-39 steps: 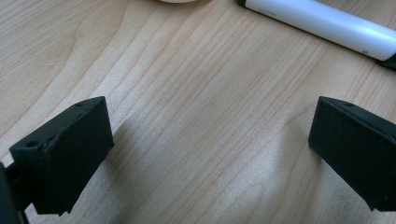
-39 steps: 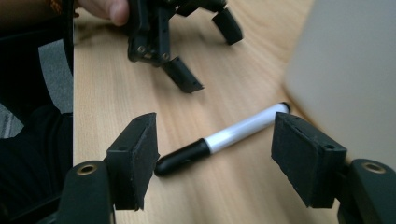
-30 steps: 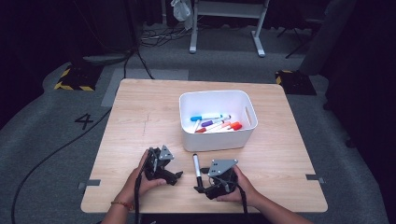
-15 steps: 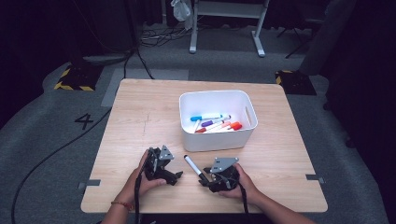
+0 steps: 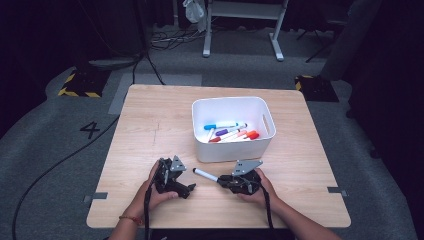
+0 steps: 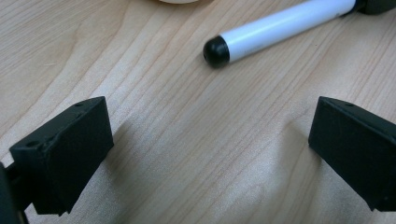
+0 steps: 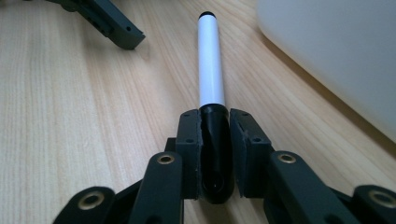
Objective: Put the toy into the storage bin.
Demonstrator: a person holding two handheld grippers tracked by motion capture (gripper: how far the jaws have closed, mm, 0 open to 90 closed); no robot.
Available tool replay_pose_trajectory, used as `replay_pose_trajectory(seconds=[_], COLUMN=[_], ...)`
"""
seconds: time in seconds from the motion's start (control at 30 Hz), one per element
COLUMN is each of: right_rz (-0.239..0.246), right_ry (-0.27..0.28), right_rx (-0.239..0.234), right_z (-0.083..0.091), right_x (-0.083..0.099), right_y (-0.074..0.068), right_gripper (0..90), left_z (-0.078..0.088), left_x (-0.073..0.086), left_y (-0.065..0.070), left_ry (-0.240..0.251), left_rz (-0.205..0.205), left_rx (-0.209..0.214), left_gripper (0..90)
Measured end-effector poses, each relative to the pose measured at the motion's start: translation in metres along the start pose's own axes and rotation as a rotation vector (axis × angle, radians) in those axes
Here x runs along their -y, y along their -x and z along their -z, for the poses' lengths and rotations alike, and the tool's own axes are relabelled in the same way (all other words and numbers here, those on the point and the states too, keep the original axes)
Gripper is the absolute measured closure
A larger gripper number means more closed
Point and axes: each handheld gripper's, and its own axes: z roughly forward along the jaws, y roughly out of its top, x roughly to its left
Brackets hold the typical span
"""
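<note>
My right claw [image 7: 215,140] has just been closing and is now clamped on the black cap end of the white marker [image 5: 206,175], whose barrel points away toward ten o'clock from that claw across the table [image 5: 150,125], its far black tip close to my left claw [image 5: 181,187]. That left claw rests just beside it, jaws standing wide apart with nothing between them; in the left gripper view the marker's tip [image 6: 215,50] lies at about twelve o'clock ahead of the open jaws. The white bin [image 5: 232,129] sits at roughly one o'clock from my hands, already holding several coloured markers [image 5: 230,132]. I judge this to be the grasp step of putting the loose marker with the others. Next calls for lifting it clear of the table, carrying it over the near rim of the bin, and opening the claw there.
</note>
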Motion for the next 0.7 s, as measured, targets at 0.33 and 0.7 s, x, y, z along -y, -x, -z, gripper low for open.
replay_pose_trajectory(seconds=[0.33,0.7], right_rz=[0.043,0.163], right_ry=[-0.021,-0.005], right_rx=[-0.033,-0.064], right_z=[0.026,0.074], right_x=[0.005,0.001], right_y=[0.011,0.019], right_gripper=[75.3,75.3], left_z=[0.000,0.000], left_x=[0.000,0.000], left_y=[0.000,0.000], left_ry=[0.001,0.001], left_rz=[0.002,0.001], left_rx=[-0.001,-0.002], left_gripper=[0.0,0.0])
